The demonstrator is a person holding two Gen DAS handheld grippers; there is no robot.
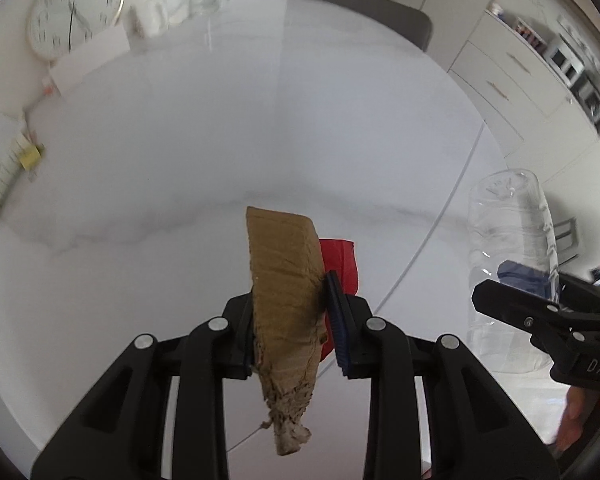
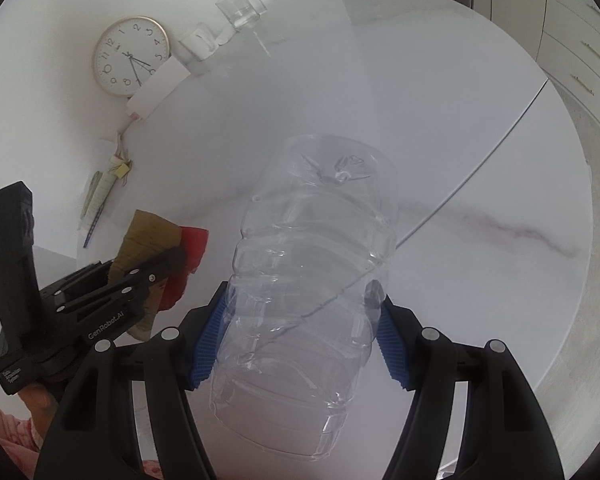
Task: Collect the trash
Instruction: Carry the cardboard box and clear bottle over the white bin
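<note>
My left gripper (image 1: 290, 300) is shut on a torn brown cardboard piece (image 1: 284, 276) together with a red scrap (image 1: 342, 264), both held above the white marble table (image 1: 180, 160). My right gripper (image 2: 300, 320) is shut on a clear empty plastic bottle (image 2: 312, 260), gripped around its middle with its base pointing away. The bottle also shows at the right of the left wrist view (image 1: 508, 248), with the right gripper (image 1: 540, 312) beside it. The left gripper (image 2: 136, 276) with the cardboard (image 2: 148, 232) and red scrap (image 2: 192, 248) shows at the left of the right wrist view.
A round wall clock (image 2: 130, 56) lies at the table's far left by a white card (image 2: 160, 84), glass cups (image 2: 242, 10), and small papers with a pen (image 2: 100, 196). A grey chair (image 1: 372, 8) stands behind the table. White drawers (image 1: 512, 80) are at the right.
</note>
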